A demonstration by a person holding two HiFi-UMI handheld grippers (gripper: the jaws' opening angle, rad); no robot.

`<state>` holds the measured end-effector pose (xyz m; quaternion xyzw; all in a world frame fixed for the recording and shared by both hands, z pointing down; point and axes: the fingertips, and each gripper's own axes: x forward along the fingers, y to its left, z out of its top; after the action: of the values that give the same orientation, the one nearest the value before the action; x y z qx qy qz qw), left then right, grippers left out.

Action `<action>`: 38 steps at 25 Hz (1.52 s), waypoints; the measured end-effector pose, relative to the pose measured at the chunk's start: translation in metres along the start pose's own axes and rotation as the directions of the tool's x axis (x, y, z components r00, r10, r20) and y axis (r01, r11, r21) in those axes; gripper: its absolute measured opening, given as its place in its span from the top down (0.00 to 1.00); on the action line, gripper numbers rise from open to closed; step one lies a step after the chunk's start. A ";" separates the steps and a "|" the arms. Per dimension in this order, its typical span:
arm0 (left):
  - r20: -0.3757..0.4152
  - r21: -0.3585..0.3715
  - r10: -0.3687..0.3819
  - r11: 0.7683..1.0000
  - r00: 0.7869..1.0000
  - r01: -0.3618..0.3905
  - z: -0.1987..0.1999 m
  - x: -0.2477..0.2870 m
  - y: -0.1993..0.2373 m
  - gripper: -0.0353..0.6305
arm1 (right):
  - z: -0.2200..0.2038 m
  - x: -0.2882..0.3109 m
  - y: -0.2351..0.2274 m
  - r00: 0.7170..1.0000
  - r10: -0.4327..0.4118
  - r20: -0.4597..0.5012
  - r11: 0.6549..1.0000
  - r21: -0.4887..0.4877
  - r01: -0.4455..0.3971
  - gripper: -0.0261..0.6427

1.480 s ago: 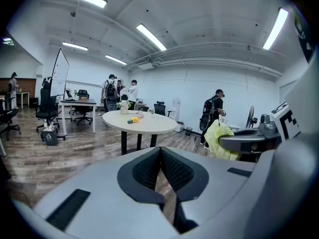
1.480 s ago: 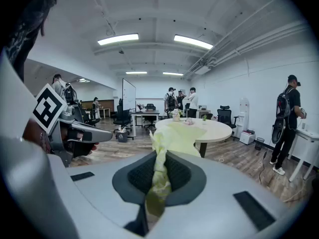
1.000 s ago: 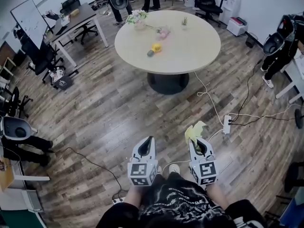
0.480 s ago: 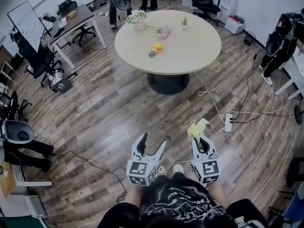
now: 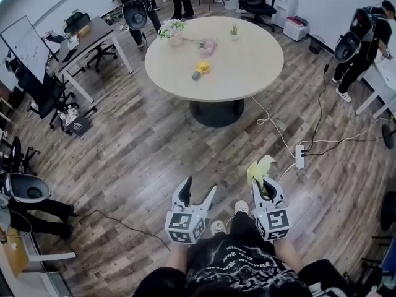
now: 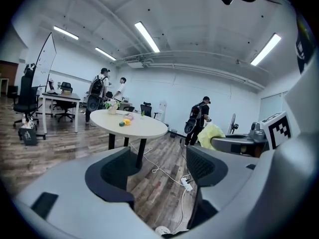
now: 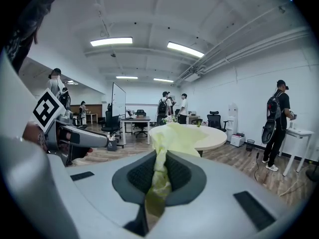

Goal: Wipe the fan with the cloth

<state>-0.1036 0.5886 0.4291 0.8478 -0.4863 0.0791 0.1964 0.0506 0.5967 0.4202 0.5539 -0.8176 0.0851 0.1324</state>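
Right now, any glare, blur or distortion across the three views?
Head view: evenly lit and sharp, floor bows at the edges, table clear. Left gripper view: heavy fisheye, black corners, ceiling lights bright without flare. Right gripper view: same fisheye; the pale cloth, close to the lens, loses detail.

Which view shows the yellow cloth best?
Right gripper view: the cloth sits pinched between the right gripper's jaws, filling mid-frame. Head view shows its end poking past them; left gripper view catches only a small yellow patch.

Soft crumpled yellow cloth [image 7: 160, 173], matt smooth pale tabletop [image 5: 247, 67], worn wood-plank floor [image 5: 142, 147]
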 end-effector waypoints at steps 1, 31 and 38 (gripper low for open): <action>0.003 0.003 0.003 1.000 1.000 -0.003 0.002 0.001 0.003 0.41 | 0.001 0.002 0.000 1.000 0.004 0.002 1.000 0.003 -0.004 0.91; 0.047 -0.027 0.242 0.970 0.969 -0.241 0.093 0.276 0.057 0.41 | 0.063 0.275 -0.185 0.961 0.277 0.020 0.956 -0.107 -0.273 0.91; 0.006 -0.039 0.247 0.968 0.969 -0.246 0.090 0.314 0.060 0.41 | 0.056 0.298 -0.199 0.951 0.307 -0.021 0.946 -0.103 -0.308 0.91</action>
<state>0.0018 0.2757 0.4644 0.7773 -0.5903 0.0890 0.1983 0.1243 0.2436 0.4582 0.4116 -0.8970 0.0631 0.1485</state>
